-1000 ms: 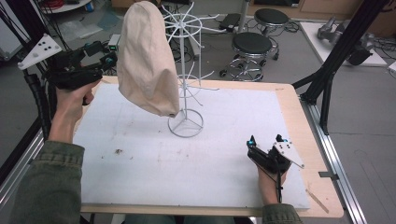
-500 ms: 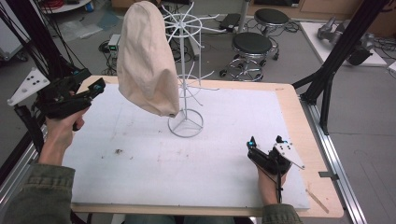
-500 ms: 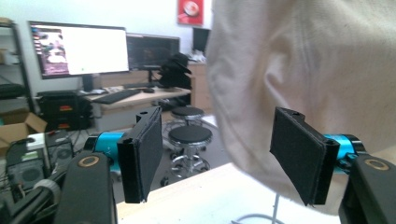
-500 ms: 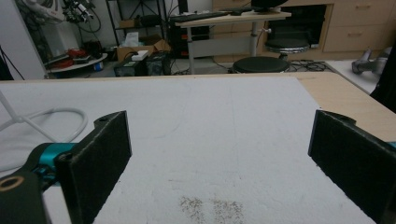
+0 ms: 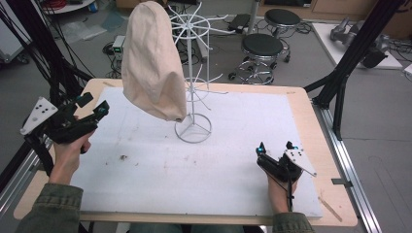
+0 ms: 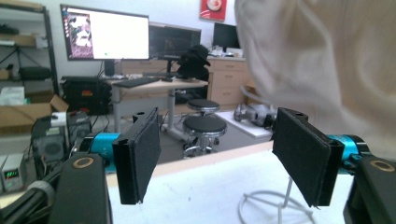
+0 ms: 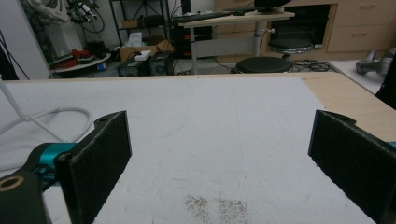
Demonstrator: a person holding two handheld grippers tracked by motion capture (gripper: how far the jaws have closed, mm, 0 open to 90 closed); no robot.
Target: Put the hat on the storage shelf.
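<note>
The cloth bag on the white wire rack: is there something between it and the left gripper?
Nothing visible stands between them. The left gripper is open at the table's left edge, aimed toward the cloth bag on the wire rack, with only bare white mat underneath.

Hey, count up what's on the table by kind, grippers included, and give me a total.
Handheld grippers: 2, left gripper and right gripper
White wire rack: 1
Beige cloth bag hung on the rack: 1
White mat covering the table: 1
Total: 5
</note>
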